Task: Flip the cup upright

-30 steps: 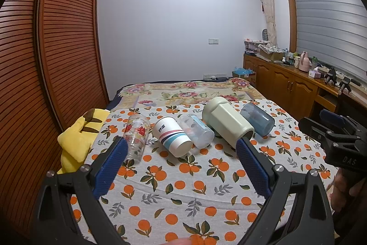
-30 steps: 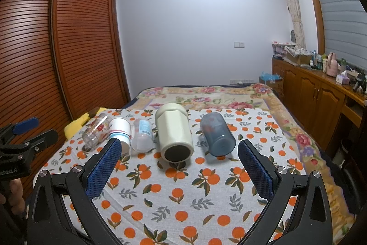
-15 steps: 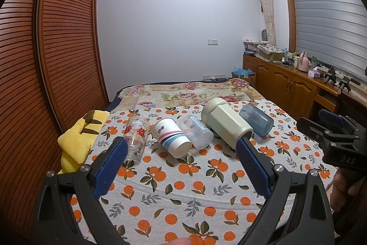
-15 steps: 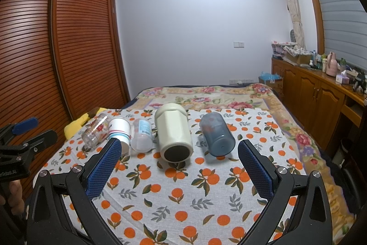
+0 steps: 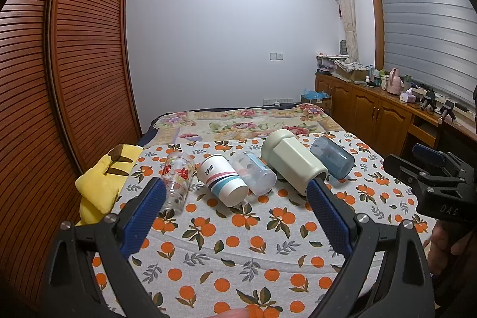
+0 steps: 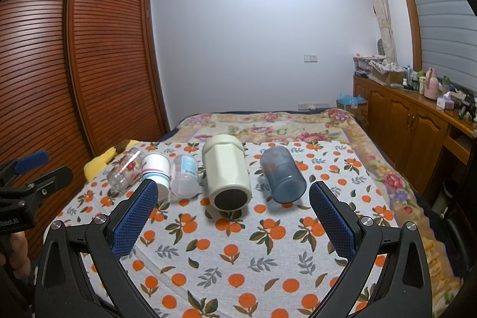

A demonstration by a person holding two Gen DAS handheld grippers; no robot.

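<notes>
barely any change since a moment ago: left gripper (image 5: 235, 200) and right gripper (image 6: 232, 201) still hovering, jaws wide, empty; tall cream plastic cup (image 6: 227, 172) still lying sideways, unflipped.

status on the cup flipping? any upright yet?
Done: nothing. All five lie on their sides on the orange-print cloth: glass cup, striped paper cup, clear plastic cup, cream mug, blue cup.
In hand: nothing. Left tongs and right tongs are open, short of the row.
Left: all five flips.
</notes>
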